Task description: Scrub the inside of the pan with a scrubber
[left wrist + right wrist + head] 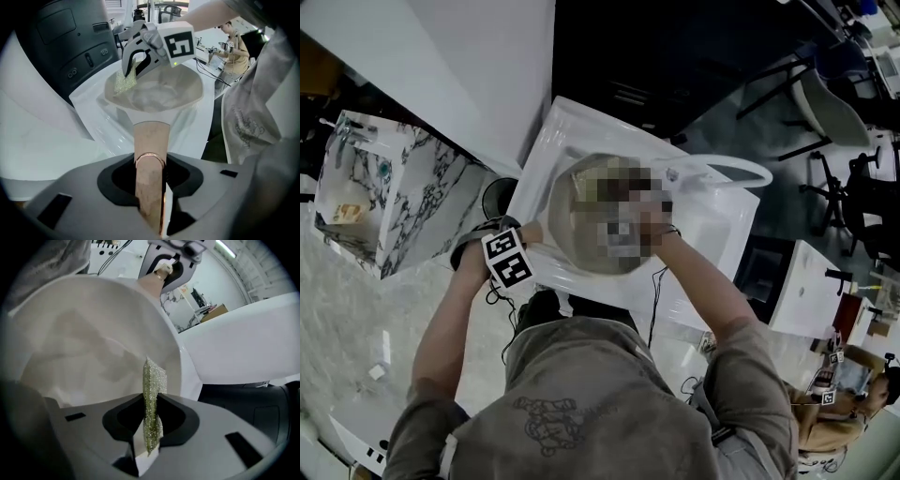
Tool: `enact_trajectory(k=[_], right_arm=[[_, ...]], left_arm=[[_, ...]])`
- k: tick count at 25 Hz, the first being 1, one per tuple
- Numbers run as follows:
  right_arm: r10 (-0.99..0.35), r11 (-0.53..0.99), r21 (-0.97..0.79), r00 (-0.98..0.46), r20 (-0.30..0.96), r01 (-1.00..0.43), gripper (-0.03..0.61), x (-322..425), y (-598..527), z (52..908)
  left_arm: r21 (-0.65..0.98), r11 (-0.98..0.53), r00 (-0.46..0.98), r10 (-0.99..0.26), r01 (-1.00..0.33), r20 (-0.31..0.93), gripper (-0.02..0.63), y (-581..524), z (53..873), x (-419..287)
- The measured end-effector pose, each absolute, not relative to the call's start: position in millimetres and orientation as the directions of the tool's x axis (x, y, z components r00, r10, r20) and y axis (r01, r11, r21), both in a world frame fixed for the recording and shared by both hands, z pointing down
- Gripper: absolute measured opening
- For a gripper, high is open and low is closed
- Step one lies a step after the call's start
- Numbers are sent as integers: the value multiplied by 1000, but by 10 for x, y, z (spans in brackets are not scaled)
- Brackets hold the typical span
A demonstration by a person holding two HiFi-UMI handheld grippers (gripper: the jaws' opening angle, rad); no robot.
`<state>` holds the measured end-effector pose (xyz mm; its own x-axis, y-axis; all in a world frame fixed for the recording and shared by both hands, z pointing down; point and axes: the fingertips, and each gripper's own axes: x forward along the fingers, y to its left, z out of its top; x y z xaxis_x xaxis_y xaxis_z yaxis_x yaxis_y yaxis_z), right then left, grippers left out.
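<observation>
Because the right claw (150, 437) pinches the scrubber (153, 380) by one edge, hard strokes in the pan (84, 343) could tug it free. Clamped in the left claw (150, 187) over the sink (572, 127), the handle (150, 140) might twist.

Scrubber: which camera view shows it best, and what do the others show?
The right gripper view: the glittery green scrubber stands close and sharp, pinched in the right gripper. The left gripper view shows it small and distant in the pan. In the head view it cannot be made out.
</observation>
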<state>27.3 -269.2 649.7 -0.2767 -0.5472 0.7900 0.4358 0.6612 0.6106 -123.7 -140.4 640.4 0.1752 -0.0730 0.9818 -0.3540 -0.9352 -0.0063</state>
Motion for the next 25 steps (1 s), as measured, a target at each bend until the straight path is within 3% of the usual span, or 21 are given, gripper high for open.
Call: enact_trajectory(k=[5, 9, 17, 25], right_arm=[[-536, 654, 539, -179, 825, 531, 94, 543, -2652, 6883], [-483, 735, 455, -83, 872, 503, 97, 854, -2609, 7060], [-245, 941, 220, 71, 967, 256, 97, 1387, -2282, 7034], [76, 997, -75, 61, 995, -16, 96, 1484, -1640, 6918]], left_arm=[[-5, -935, 179, -73, -355, 981, 147, -1397, 6404, -1219], [-3, -935, 181, -71, -355, 981, 147, -1404, 6405, -1241], [-3, -935, 177, -71, -356, 982, 147, -1394, 6407, -1243], [-1, -933, 185, -73, -359, 980, 147, -1391, 6396, -1237]])
